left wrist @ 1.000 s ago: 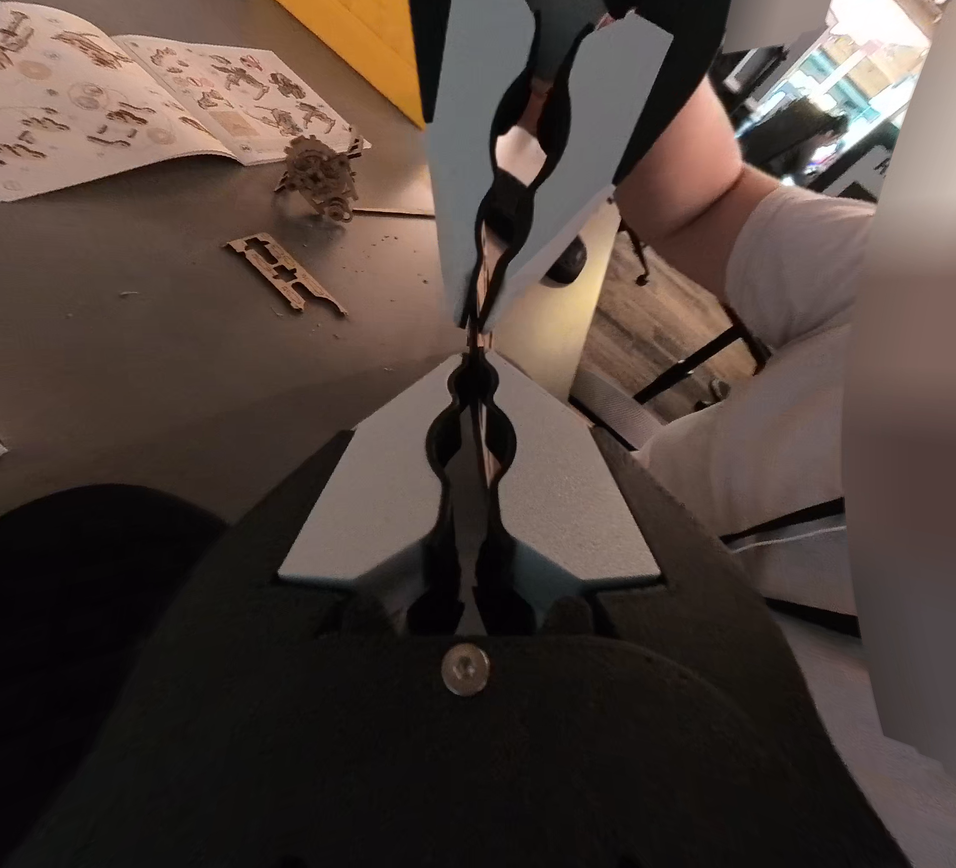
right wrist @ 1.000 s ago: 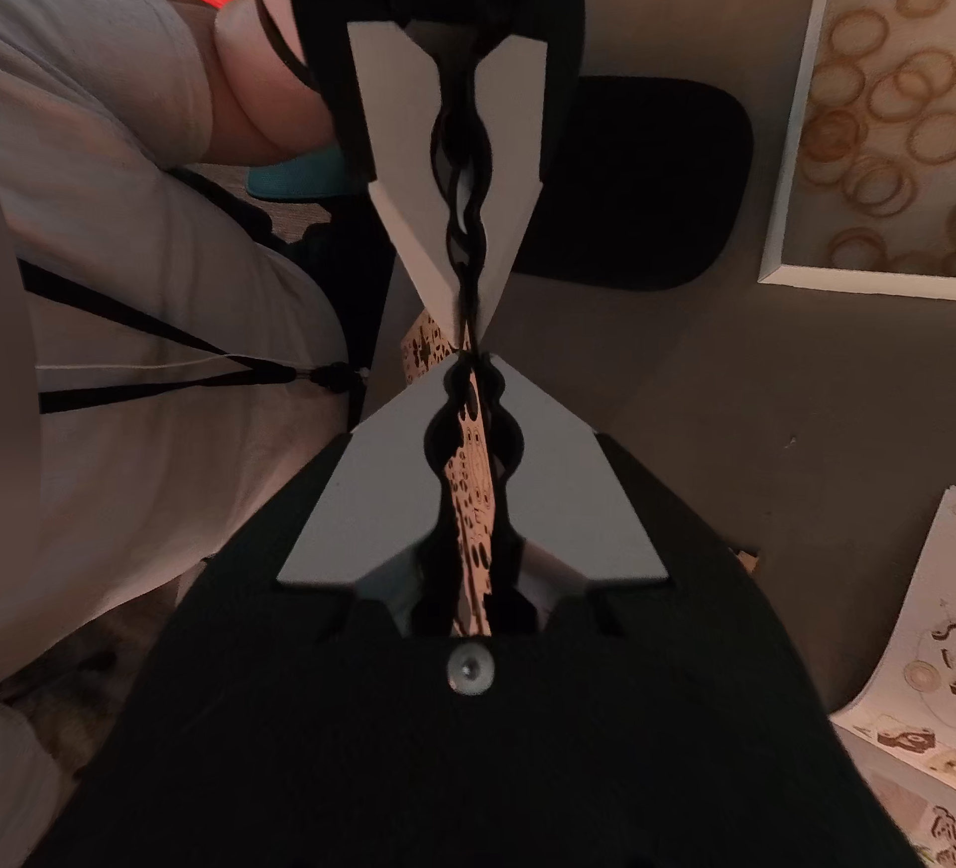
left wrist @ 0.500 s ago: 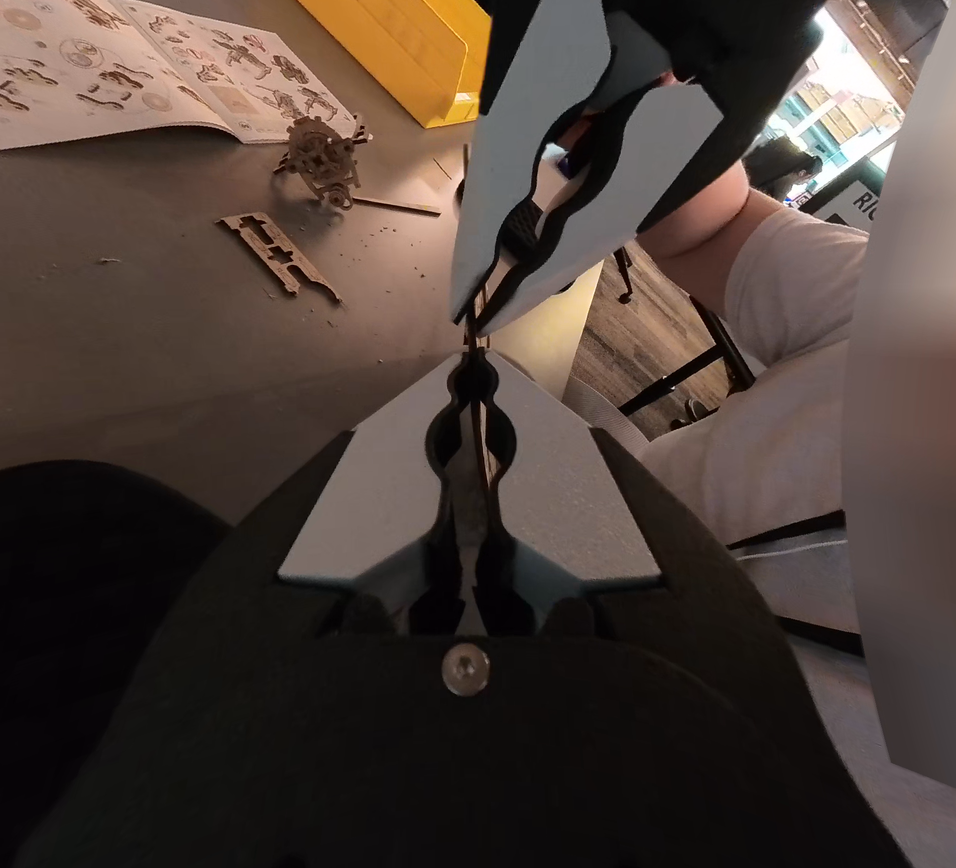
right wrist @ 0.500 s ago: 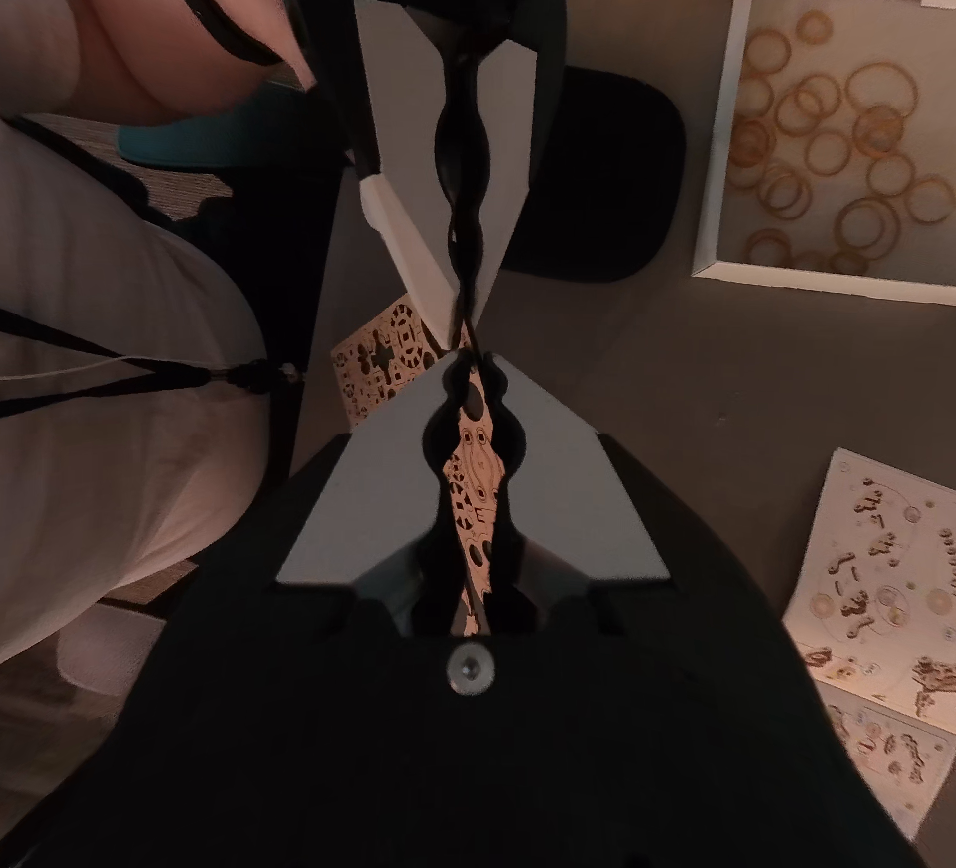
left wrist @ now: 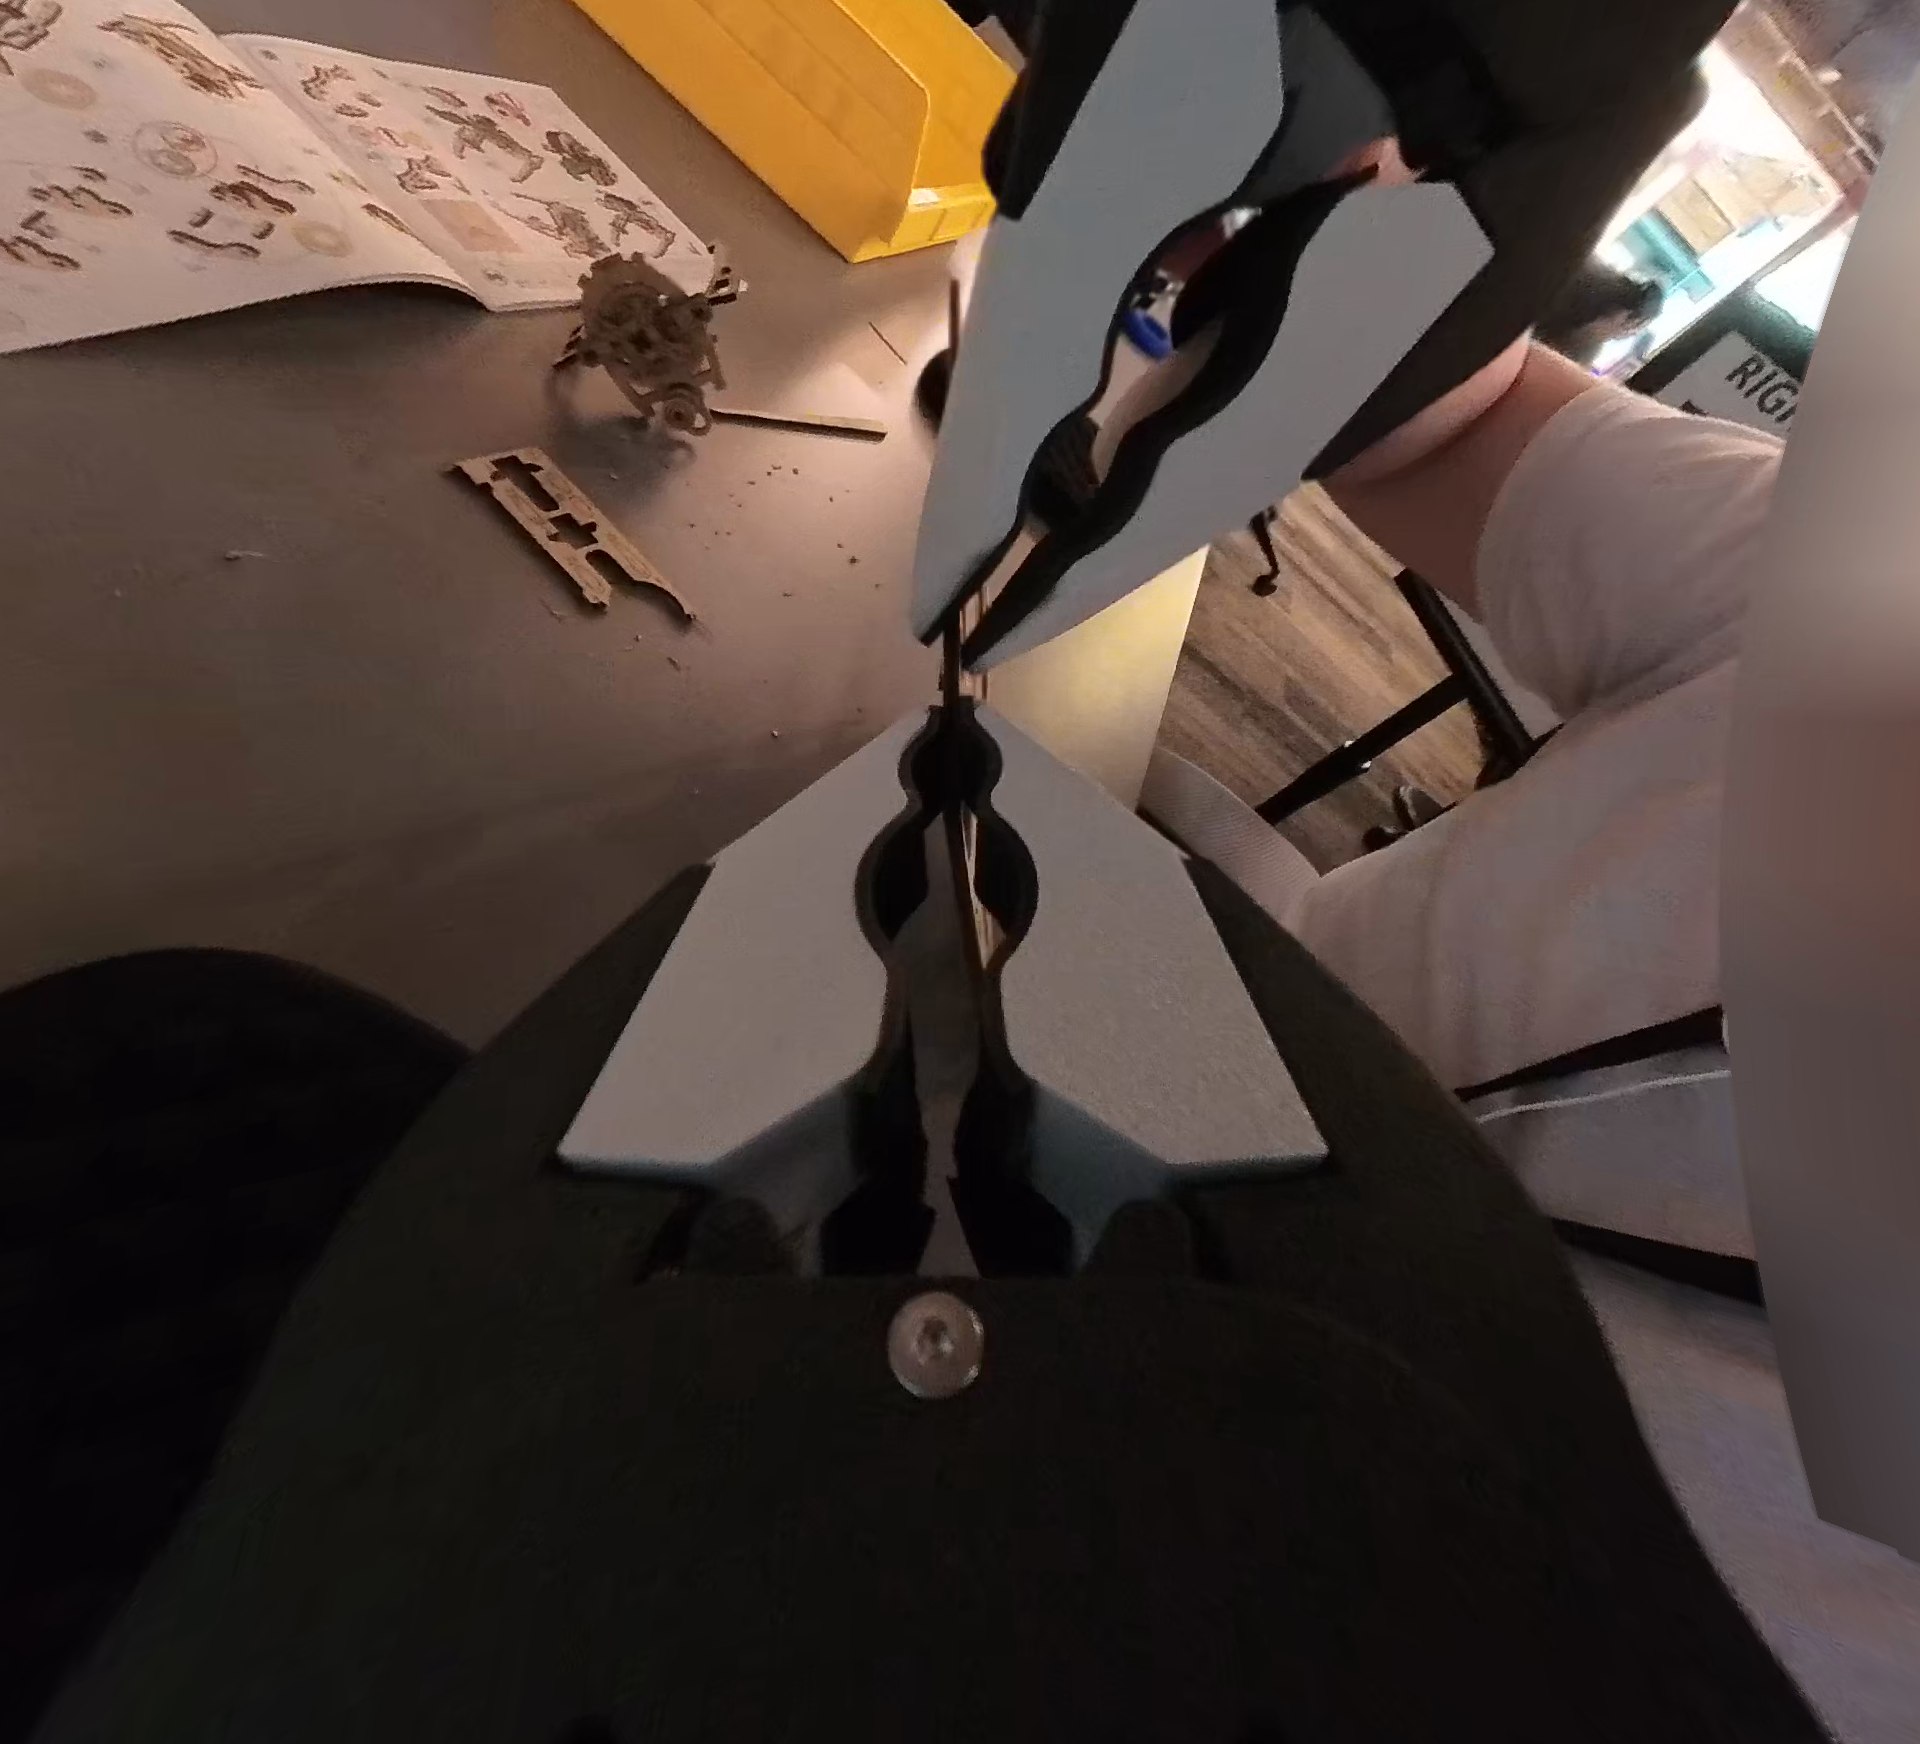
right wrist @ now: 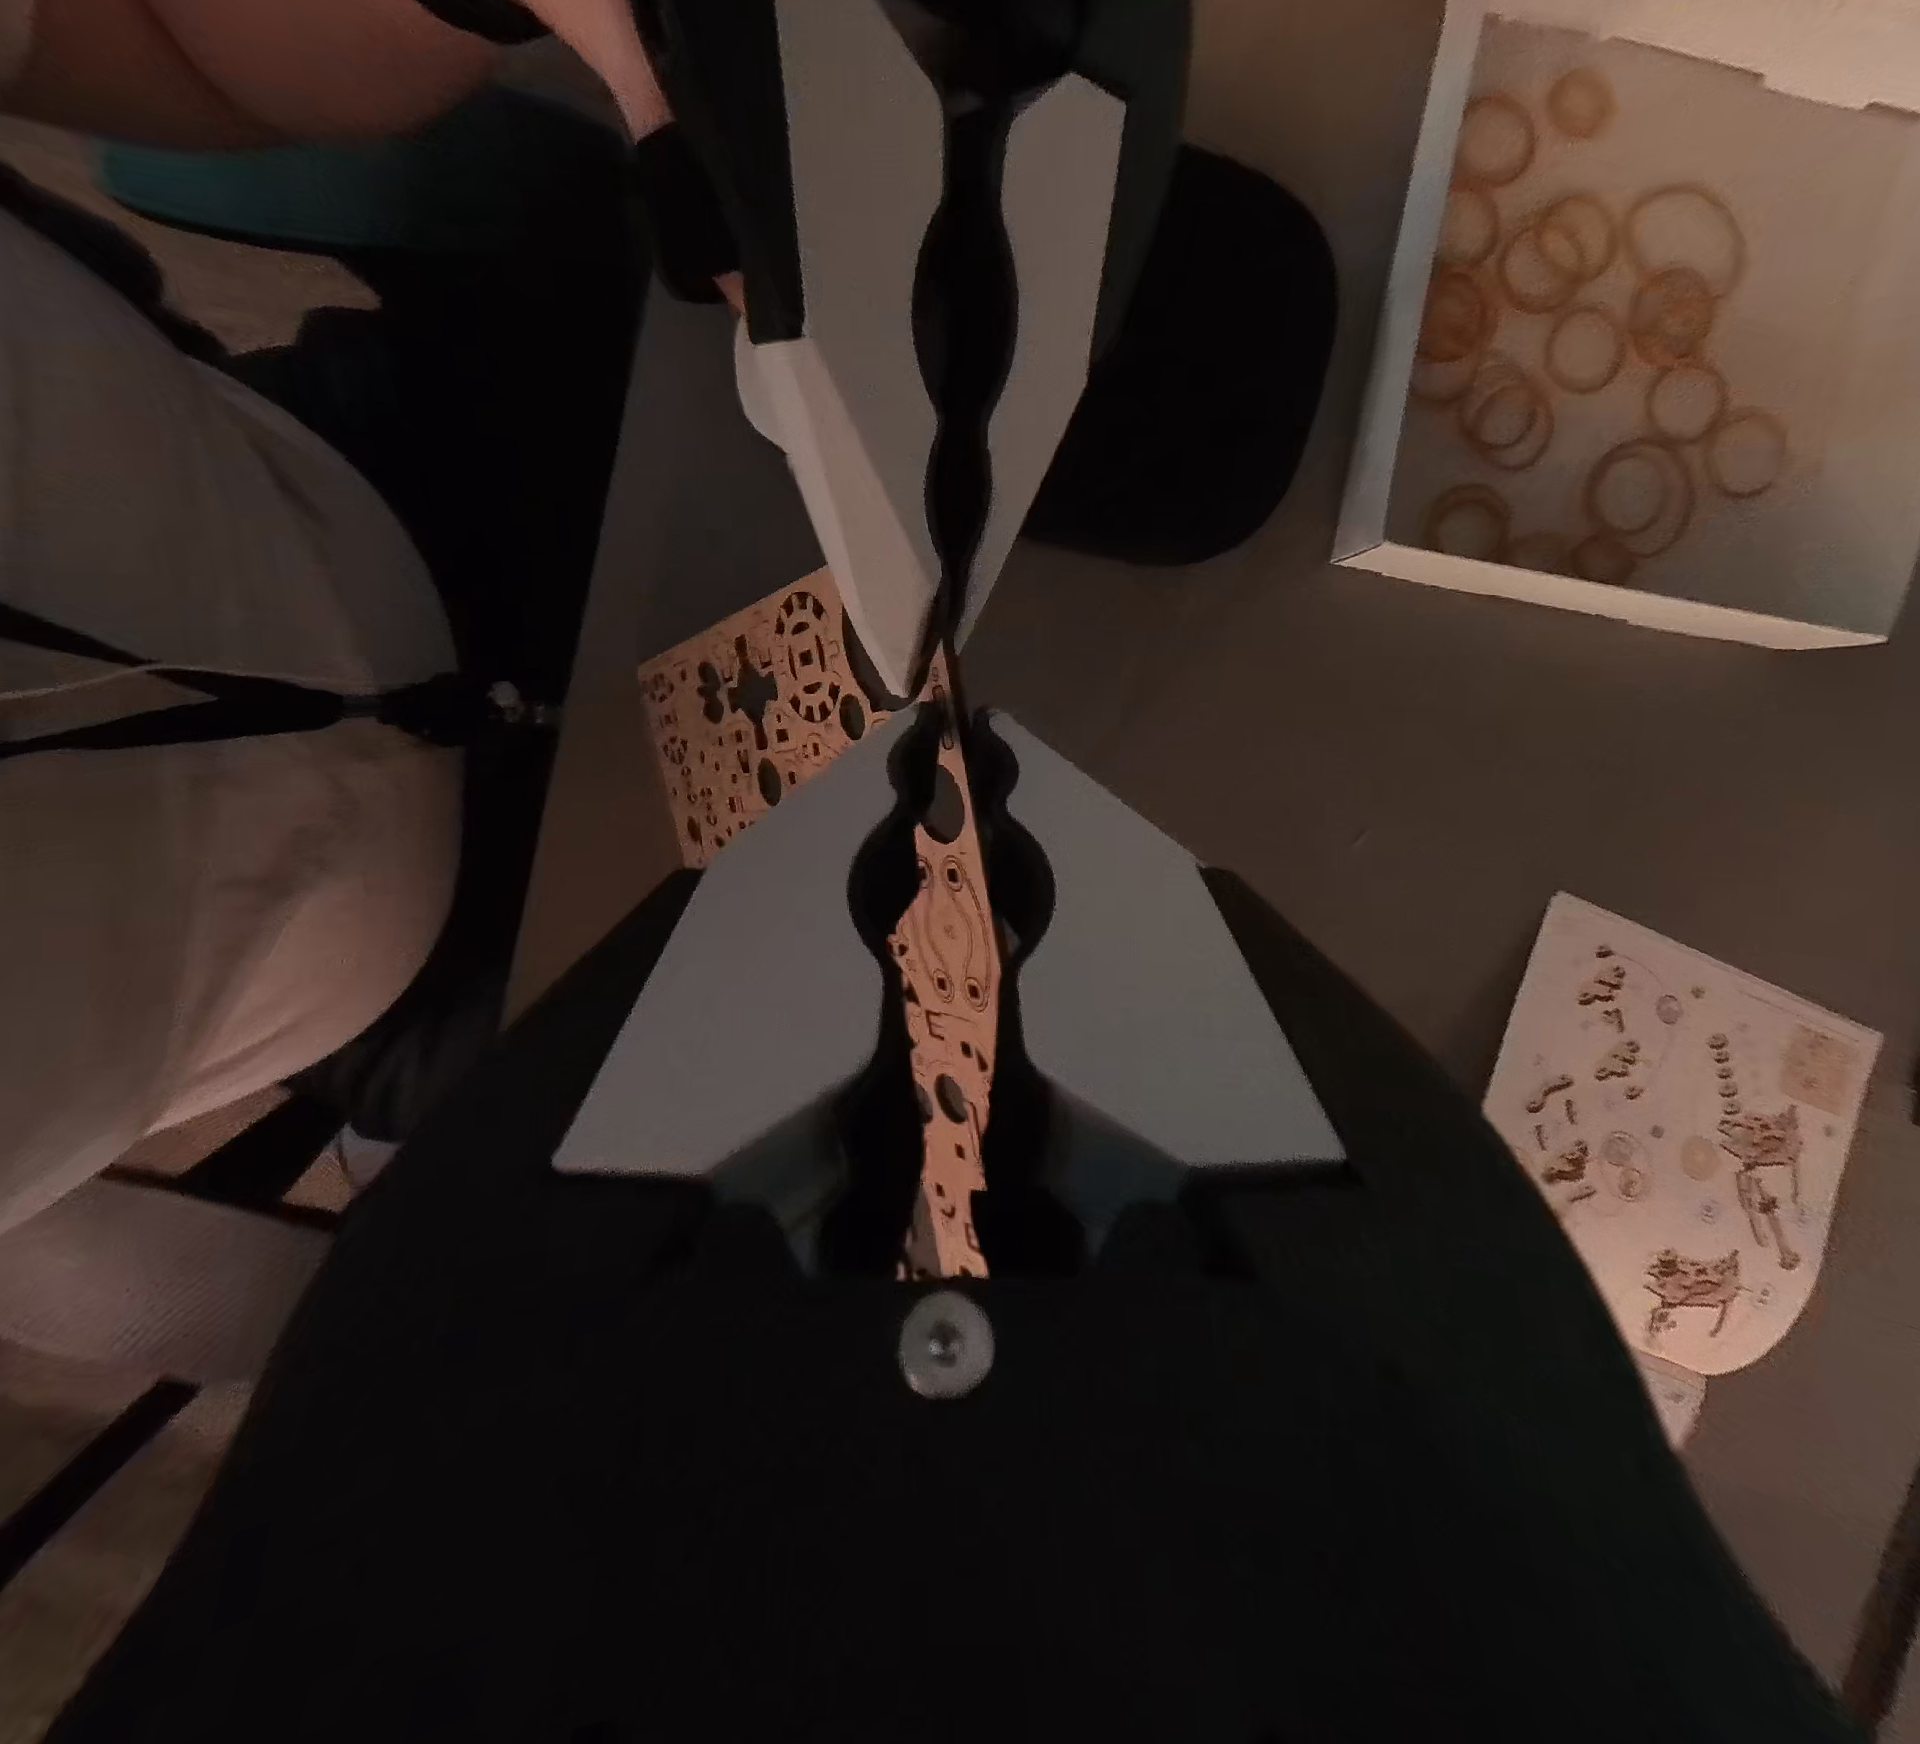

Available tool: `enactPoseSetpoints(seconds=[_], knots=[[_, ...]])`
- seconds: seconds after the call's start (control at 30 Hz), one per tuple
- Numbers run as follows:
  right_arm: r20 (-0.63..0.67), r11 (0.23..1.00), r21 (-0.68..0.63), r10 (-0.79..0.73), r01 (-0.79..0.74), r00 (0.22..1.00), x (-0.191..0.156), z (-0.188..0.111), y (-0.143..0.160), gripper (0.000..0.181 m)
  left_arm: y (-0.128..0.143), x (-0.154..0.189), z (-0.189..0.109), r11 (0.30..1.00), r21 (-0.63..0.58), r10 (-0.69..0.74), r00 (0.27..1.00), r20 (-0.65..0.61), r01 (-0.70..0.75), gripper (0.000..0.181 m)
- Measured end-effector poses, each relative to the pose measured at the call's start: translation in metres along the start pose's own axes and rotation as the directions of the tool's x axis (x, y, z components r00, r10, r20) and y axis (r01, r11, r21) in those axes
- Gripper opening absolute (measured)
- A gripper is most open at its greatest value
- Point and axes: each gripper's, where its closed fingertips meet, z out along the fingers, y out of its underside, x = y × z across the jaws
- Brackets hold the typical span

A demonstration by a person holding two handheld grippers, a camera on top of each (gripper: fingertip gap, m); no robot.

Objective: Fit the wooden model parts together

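Note:
My left gripper [left wrist: 951, 720] and right gripper [left wrist: 951, 640] meet tip to tip above the table's near edge. Both are shut on a thin wooden part [left wrist: 964, 863] that I see edge-on, running from one pair of jaws into the other. In the right wrist view my right gripper [right wrist: 940, 726] faces the left gripper [right wrist: 928, 668] the same way. Below them a punched wooden parts sheet [right wrist: 748, 738] lies on the table [right wrist: 1351, 811] and shows through the jaw gap. A small assembled wooden model [left wrist: 649, 338] and a flat loose part [left wrist: 566, 531] lie farther left.
An open instruction booklet [left wrist: 260, 156] and a yellow bin [left wrist: 748, 32] lie at the back. A white box of wooden rings [right wrist: 1590, 323], a black pad [right wrist: 1195, 364] and a loose instruction page [right wrist: 1683, 1164] lie nearby. The person's arm and white shirt [left wrist: 1507, 863] are at the right. The small assembled wooden model [left wrist: 649, 338] is about 25 cm from both grippers' fingertips.
Both grippers stay shut, tip to tip. The right gripper has tilted over to the right in the left view. The right view has swung over the table, showing more of the sheet and ring box.

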Motion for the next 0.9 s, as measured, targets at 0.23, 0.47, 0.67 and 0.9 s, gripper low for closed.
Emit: enactPoseSetpoints(seconds=[0.23, 0.47, 0.67, 0.9], knots=[[-0.036, 0.993, -0.075, -0.09, 0.087, 0.995, 0.005, -0.005, -0.004, 0.0, -0.001, -0.005, 0.001, 1.0, -0.02, 0.017, 0.999, 0.043, -0.016, 0.0], [-0.006, 0.982, -0.152, -0.11, 0.108, 0.994, 0.004, -0.006, 0.002, 0.001, 0.001, -0.007, 0.002, 1.0, -0.018, -0.001, 1.0, 0.029, 0.001, 0.0], [-0.019, 0.97, -0.201, -0.146, 0.139, 0.989, 0.01, 0.002, 0.003, 0.004, 0.001, -0.009, 0.004, 1.0, -0.023, -0.002, 1.0, 0.029, 0.002, 0.0], [0.013, 0.966, -0.221, -0.135, 0.134, 0.991, 0.008, 0.005, 0.005, 0.002, 0.003, -0.01, 0.004, 0.999, -0.03, -0.018, 1.0, 0.018, 0.019, 0.0]])
